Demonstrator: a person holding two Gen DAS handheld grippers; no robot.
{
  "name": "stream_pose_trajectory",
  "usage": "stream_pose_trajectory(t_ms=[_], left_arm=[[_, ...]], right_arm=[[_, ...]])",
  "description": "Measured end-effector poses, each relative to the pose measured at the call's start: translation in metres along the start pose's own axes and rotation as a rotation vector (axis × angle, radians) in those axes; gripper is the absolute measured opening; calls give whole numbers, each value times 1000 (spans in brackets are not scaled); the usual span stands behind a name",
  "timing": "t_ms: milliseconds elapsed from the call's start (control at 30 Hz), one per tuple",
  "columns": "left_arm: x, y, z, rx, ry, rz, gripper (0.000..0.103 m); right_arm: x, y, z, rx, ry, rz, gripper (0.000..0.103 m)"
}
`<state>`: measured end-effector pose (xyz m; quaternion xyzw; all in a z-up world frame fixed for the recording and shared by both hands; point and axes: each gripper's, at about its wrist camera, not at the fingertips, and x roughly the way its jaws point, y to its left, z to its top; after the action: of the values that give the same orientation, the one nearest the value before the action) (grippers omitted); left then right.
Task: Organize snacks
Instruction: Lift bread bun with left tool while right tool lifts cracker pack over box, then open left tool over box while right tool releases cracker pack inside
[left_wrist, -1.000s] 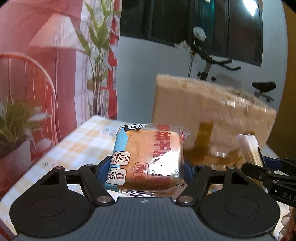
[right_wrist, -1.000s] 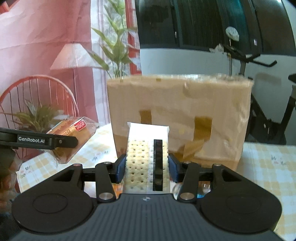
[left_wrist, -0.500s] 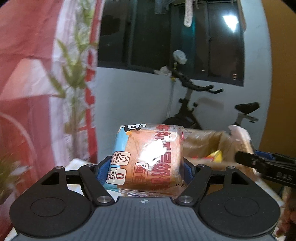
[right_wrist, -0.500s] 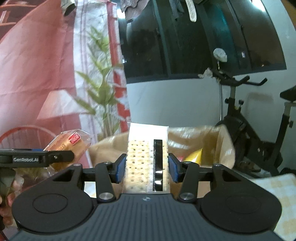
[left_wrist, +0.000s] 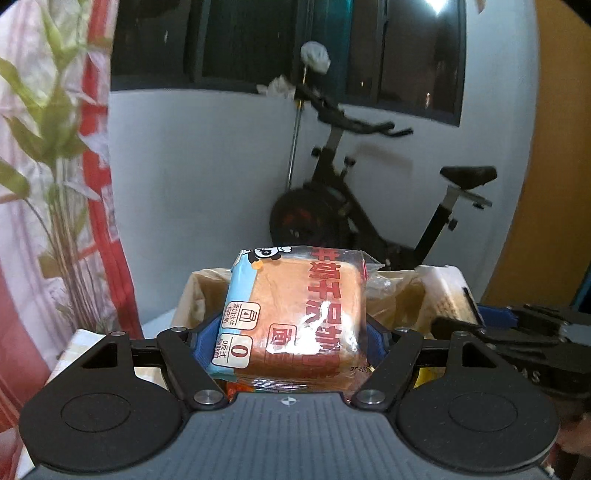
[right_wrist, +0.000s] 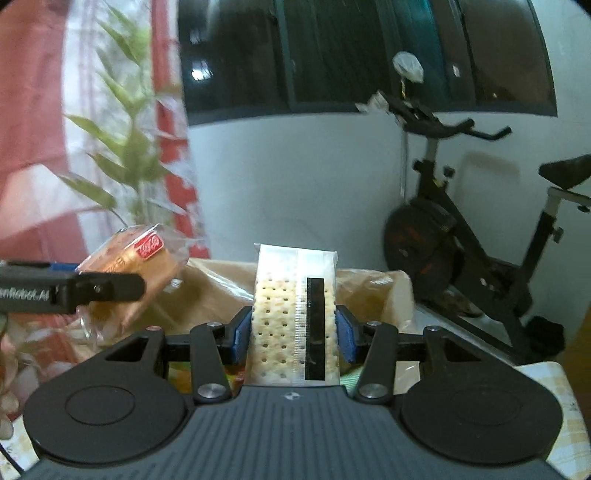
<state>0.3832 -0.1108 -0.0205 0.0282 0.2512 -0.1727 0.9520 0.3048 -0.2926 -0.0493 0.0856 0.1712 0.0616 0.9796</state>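
Observation:
My left gripper (left_wrist: 290, 332) is shut on a wrapped bread slice (left_wrist: 295, 314) with a blue-edged clear wrapper and red lettering; the same bread (right_wrist: 129, 266) shows at the left of the right wrist view. My right gripper (right_wrist: 294, 332) is shut on a clear pack of crackers (right_wrist: 295, 314) held upright, and that pack (left_wrist: 447, 299) is partly visible at the right of the left wrist view. Both snacks hang above the open top of a brown cardboard box (left_wrist: 201, 291), whose rim (right_wrist: 369, 280) lies just beyond the crackers. Something yellow lies inside, mostly hidden.
An exercise bike (left_wrist: 351, 206) stands behind the box against a pale wall under dark windows. A green plant (left_wrist: 55, 147) and a red-and-white curtain (right_wrist: 33, 110) are on the left. A checked tablecloth (right_wrist: 546, 380) shows at the lower right edge.
Both grippers have risen and moved forward with their snacks, from facing the box's taped front to hanging over its open top. Neither grip has changed.

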Motion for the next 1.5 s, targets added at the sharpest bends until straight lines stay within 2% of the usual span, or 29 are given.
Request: stream_pose_trajectory(t_ms=[200,300,367,633,900,1233,1500], left_arm=[[38,3,16,-30,27,-33,80],[35,7,19,-52,-2,-67,89],[29,8,16,-52,-17,-101,89],[-14,14,-3,-41,-38,-89,89],[-68,32,-41,-100,-26,-118,89],[-119,36,-95,-112,-33,-37,88],[-133,36,-132,-122,-8,-7,85]], right_arm=[[22,-11,2,19,60,-36,50],[24,-13,3,25,65,-37,55],[19,-13,4,18,51,-38,62],[-10,-11,8,41,5,-23,63],[-45,3,-8,70,-19,16,63],[-88,31,-42,31,-62,71,63],[-93,47,-67,14,-26,99,63]])
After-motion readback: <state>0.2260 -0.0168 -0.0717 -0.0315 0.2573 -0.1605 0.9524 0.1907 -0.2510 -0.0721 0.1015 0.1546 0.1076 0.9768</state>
